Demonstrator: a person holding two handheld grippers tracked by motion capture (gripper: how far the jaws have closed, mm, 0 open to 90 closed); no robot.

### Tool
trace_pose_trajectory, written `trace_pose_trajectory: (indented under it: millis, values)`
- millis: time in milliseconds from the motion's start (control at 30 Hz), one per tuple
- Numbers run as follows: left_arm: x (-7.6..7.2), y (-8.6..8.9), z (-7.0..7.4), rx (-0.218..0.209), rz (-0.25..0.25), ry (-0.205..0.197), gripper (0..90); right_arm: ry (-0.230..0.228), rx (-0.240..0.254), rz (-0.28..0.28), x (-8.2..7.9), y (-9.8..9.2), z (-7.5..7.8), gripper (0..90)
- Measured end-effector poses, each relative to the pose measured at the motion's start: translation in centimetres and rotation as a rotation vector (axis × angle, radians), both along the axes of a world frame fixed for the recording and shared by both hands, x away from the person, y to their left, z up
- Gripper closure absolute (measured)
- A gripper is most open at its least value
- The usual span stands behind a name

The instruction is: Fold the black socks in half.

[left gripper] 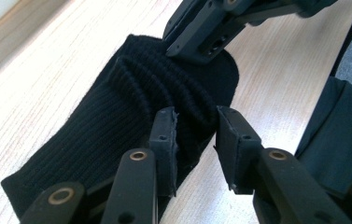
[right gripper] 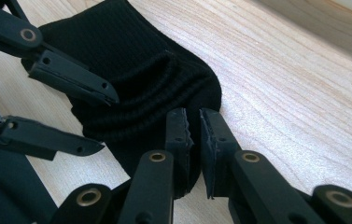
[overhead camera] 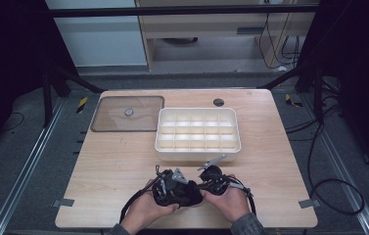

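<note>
In the high view, both hands are resting at the six o'clock edge of the table (overhead camera: 123, 161), holding the left tongs (overhead camera: 172, 183) and the right tongs (overhead camera: 210, 177) tip to tip over a black sock (overhead camera: 184, 196), which is bunching between them. A white divided tray (overhead camera: 199, 152) is sitting just beyond them toward twelve o'clock, and a brown-tinted lid (overhead camera: 128, 113) is lying flat at about ten o'clock from the tray.

In the left gripper view, the left tongs (left gripper: 196, 128) are standing partly apart, straddling a raised ribbed fold of the sock (left gripper: 117, 116); one pad is lying against the knit while the other is standing clear of it (so nothing is being squeezed here). The right tongs (left gripper: 197, 42) are coming in from twelve o'clock, bearing on the far end of the sock.

In the right gripper view, the right tongs (right gripper: 195, 123) are nearly closed, pinching the curved edge of the sock (right gripper: 131, 60) between the pads. The left tongs (right gripper: 103, 123) are reaching in from nine o'clock with the jaws spread, the upper one lying on the fabric.
</note>
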State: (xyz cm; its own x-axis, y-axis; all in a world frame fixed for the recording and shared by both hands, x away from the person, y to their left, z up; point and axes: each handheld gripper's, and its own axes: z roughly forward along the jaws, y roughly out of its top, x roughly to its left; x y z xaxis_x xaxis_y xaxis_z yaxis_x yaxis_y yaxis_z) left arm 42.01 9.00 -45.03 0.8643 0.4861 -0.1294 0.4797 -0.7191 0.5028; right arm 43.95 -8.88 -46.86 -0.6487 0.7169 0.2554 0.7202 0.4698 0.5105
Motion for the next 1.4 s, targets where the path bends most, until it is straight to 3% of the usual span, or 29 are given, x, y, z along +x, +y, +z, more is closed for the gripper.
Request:
trace_pose_trajectory:
  millis: [233,367,633,867,1000,1200,1400]
  values:
    - [-0.5,0.8,1.1,-0.042,-0.002,-0.007,64.8,0.0,0.007,-0.003,-0.2,-0.2,-0.1,82.2]
    - [-0.7,1.8,1.9,-0.054,0.032,-0.035,64.0,0.0,0.01,-0.007,-0.3,-0.3,-0.2,82.2]
    - [0.0,5.4,2.5,0.021,0.141,-0.121,60.3,-0.005,0.015,-0.01,-0.7,-0.4,-0.3,81.9]
    - [0.0,7.3,1.7,0.034,0.187,-0.092,55.3,-0.006,0.013,-0.009,-0.7,-0.4,-0.2,81.8]
    - [-0.2,7.8,0.8,0.086,0.203,-0.078,56.2,-0.004,0.01,-0.01,-0.8,-0.3,-0.3,81.6]
    - [-0.3,8.6,-0.1,0.045,0.223,-0.027,51.9,-0.004,0.011,-0.009,-0.8,-0.3,-0.3,81.5]
    - [-0.7,8.3,-0.7,0.06,0.201,-0.01,51.6,-0.002,0.012,-0.007,-0.7,-0.3,-0.4,81.5]
